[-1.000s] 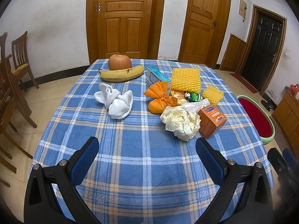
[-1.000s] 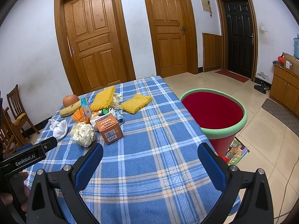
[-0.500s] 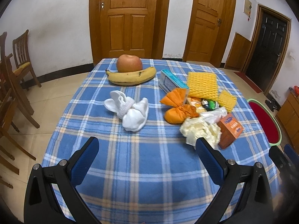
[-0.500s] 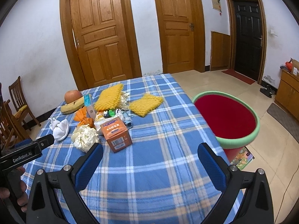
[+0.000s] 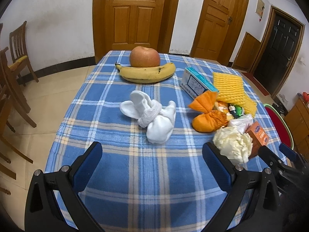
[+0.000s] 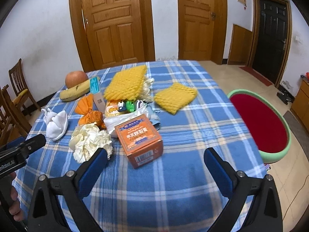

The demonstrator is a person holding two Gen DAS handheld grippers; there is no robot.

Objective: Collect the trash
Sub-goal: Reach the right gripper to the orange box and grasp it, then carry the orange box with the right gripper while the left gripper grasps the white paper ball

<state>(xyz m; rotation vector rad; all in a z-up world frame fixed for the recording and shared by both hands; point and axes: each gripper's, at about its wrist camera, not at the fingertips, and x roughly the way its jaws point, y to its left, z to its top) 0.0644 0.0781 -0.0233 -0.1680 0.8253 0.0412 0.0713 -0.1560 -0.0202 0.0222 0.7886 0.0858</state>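
Only the right wrist view gets the whole red bin with its green rim, sitting on the floor off the counter edge. Right tongs are spread wide, empty, with the orange box just ahead between them. Left tongs are wide too, the crumpled paper wad right by their right finger.

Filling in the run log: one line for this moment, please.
left gripper: open, empty | right gripper: open, empty | orange box: on table | bin: beside table
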